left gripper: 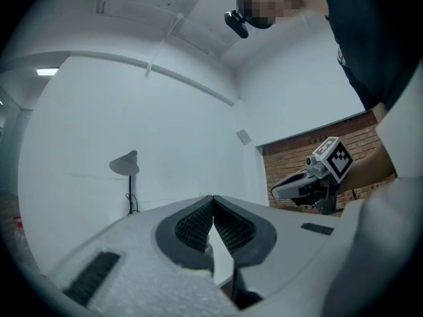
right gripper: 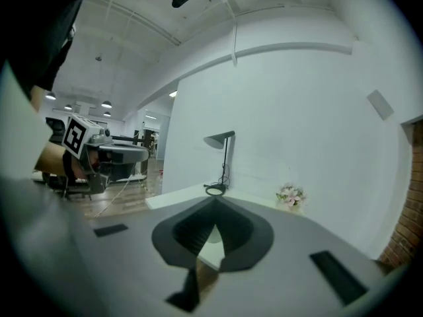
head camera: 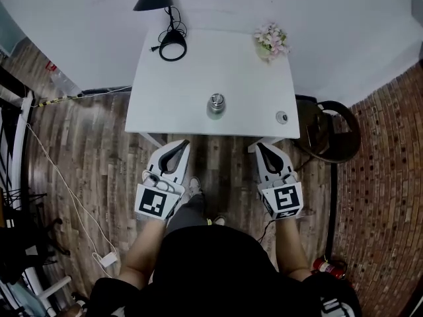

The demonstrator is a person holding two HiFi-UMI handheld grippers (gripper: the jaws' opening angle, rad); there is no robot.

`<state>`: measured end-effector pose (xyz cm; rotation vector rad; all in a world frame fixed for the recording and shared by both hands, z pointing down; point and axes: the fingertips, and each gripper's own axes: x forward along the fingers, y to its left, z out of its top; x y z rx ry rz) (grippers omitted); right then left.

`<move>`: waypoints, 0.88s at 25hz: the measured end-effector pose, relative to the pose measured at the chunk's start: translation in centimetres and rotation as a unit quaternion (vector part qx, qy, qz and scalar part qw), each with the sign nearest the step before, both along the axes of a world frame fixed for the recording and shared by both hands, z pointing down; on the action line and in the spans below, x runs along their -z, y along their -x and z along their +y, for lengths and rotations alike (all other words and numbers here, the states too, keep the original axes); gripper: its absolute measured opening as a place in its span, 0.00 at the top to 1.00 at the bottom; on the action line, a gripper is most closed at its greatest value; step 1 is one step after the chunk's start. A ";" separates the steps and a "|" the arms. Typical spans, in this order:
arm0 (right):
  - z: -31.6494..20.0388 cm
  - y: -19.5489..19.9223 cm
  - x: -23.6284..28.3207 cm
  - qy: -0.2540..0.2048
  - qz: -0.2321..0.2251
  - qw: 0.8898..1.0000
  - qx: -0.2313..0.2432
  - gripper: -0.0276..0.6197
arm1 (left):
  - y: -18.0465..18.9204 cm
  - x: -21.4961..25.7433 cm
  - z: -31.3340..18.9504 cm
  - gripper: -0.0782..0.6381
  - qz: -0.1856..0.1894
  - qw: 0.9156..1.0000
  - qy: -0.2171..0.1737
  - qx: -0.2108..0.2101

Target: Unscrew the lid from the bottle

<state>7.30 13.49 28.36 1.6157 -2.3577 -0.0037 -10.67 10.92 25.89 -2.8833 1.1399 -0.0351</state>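
Note:
A small metal bottle [head camera: 216, 105] with a silvery lid stands upright near the front edge of the white table [head camera: 198, 71]. My left gripper [head camera: 182, 144] is held below the table's front edge, over the wooden floor, its jaws shut and empty. My right gripper [head camera: 262, 146] sits level with it on the right, also shut on nothing. In the left gripper view the closed jaw tips [left gripper: 213, 200] point at the white wall, and the right gripper [left gripper: 310, 180] shows beside them. The right gripper view looks past its closed tips [right gripper: 215, 202] over the table; the bottle is hidden there.
A black desk lamp [head camera: 158, 5] with a coiled cable [head camera: 172, 45] stands at the table's back left. A pot of pink flowers [head camera: 271, 40] is at the back right, a small round object [head camera: 281, 117] at the front right corner. A dark chair [head camera: 334, 131] stands right of the table.

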 end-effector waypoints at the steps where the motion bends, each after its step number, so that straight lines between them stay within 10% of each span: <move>1: -1.3 0.1 0.4 -0.003 -0.001 1.000 -0.004 0.94 | 0.2 0.1 -1.3 0.86 0.002 1.000 0.000 -0.003; 22: -10.6 1.2 0.2 0.031 0.025 0.998 -0.040 0.94 | -0.9 -2.1 -12.1 0.86 0.021 0.997 0.044 -0.063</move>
